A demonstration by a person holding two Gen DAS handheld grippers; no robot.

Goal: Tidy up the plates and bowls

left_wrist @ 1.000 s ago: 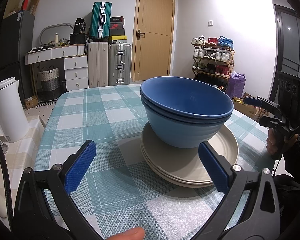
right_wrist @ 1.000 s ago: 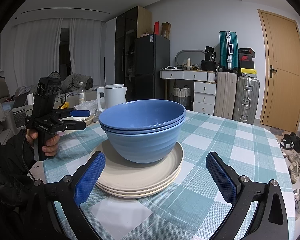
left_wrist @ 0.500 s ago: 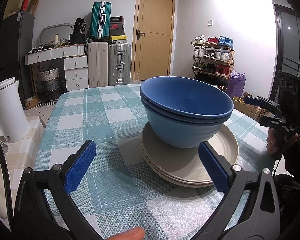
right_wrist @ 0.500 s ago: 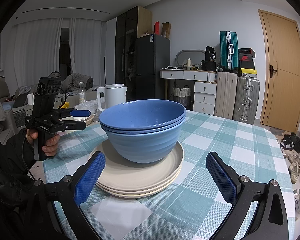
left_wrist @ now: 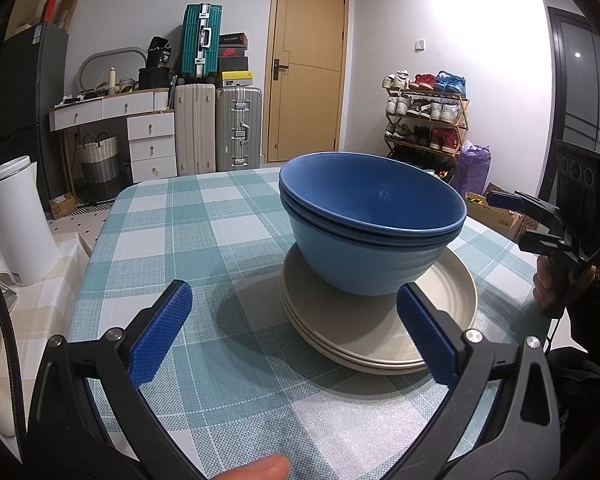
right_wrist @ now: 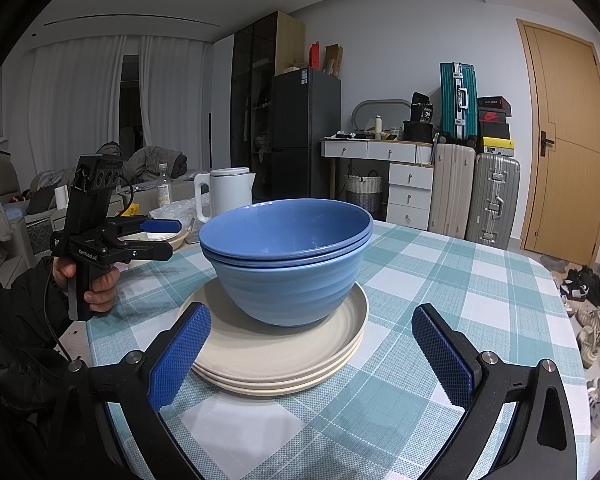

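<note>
Two nested blue bowls (left_wrist: 370, 232) (right_wrist: 286, 264) stand on a stack of beige plates (left_wrist: 380, 328) (right_wrist: 280, 356) in the middle of a teal checked table (left_wrist: 172, 232) (right_wrist: 440, 272). My left gripper (left_wrist: 294, 330) is open, held back from the stack, its blue pads wide apart with nothing between them. My right gripper (right_wrist: 310, 354) is open too, facing the stack from the other side, empty. Each gripper shows in the other's view, held in a hand: the right gripper (left_wrist: 540, 220) at the table's edge, the left gripper (right_wrist: 140, 236) beside the table.
A white kettle (left_wrist: 18, 220) (right_wrist: 224, 194) stands on a side counter next to the table, with another beige dish (right_wrist: 162, 238) and a plastic bag nearby. Suitcases (left_wrist: 216, 128), a drawer unit, a door and a shoe rack (left_wrist: 424, 116) line the far walls.
</note>
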